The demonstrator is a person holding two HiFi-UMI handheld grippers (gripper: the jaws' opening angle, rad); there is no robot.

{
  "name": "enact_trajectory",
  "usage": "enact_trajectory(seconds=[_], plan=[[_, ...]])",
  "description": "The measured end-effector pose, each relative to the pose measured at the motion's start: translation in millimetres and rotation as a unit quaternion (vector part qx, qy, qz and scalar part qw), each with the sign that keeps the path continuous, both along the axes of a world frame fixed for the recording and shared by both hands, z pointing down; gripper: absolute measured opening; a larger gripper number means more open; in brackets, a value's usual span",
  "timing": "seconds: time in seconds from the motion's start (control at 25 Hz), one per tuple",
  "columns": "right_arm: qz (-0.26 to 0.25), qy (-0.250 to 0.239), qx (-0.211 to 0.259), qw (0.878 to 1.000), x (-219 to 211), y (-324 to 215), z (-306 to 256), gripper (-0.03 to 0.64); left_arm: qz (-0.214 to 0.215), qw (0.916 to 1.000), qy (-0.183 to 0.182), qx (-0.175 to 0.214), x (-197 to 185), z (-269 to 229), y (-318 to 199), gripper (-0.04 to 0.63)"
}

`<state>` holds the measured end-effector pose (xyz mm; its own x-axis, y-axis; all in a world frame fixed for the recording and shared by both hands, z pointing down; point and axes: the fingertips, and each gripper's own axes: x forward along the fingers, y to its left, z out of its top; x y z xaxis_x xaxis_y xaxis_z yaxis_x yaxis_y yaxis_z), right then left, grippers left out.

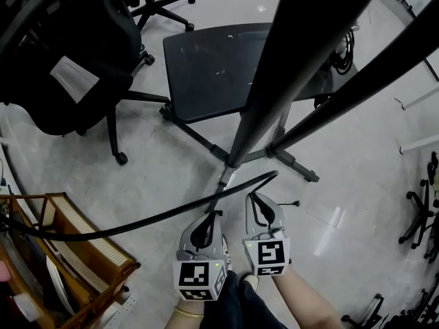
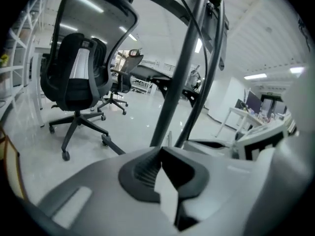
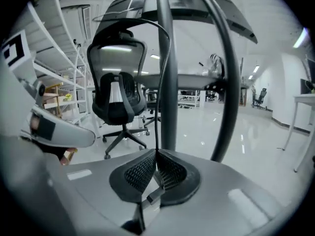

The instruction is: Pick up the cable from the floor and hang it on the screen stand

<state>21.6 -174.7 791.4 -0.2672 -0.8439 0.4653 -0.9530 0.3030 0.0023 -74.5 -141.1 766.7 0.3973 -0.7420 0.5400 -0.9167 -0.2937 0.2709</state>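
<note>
In the head view the cable [image 1: 247, 185] runs from nine o'clock, past the left gripper [image 1: 214, 216], to the right gripper [image 1: 256, 199] at six o'clock under the screen stand [image 1: 291, 67]. The left gripper view shows its jaws together on nothing. In the right gripper view the jaws pinch the cable, which stands toward twelve; I judge a firm grip and steady lift best before draping it.

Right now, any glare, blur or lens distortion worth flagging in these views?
Head view: the stand poles loom dark and soft up close; a glare patch streaks the floor. Left gripper view: the right side is washed out and smeared. Right gripper view: sharp on the cable, strong fisheye bending, lights mirrored in the floor.
</note>
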Motion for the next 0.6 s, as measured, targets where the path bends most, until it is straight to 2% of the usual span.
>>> enact_trajectory(seconds=[0.16, 0.28, 0.4, 0.6], plan=[[0.036, -0.008, 0.016, 0.999, 38, 33, -109, 0.012, 0.016, 0.9998, -0.004, 0.010, 31, -93, 17, 0.008], [0.050, -0.009, 0.055, 0.997, 66, 44, -202, 0.012, 0.036, 0.9987, -0.005, 0.036, 61, -173, 23, 0.008], [0.046, -0.005, 0.106, 0.993, 88, 44, -294, 0.012, 0.061, 0.9955, 0.000, 0.073, 91, -253, 20, 0.007], [0.034, -0.023, 0.132, 0.990, 97, 47, -440, 0.012, 0.099, 0.9878, -0.004, 0.120, 123, -393, 13, 0.008]])
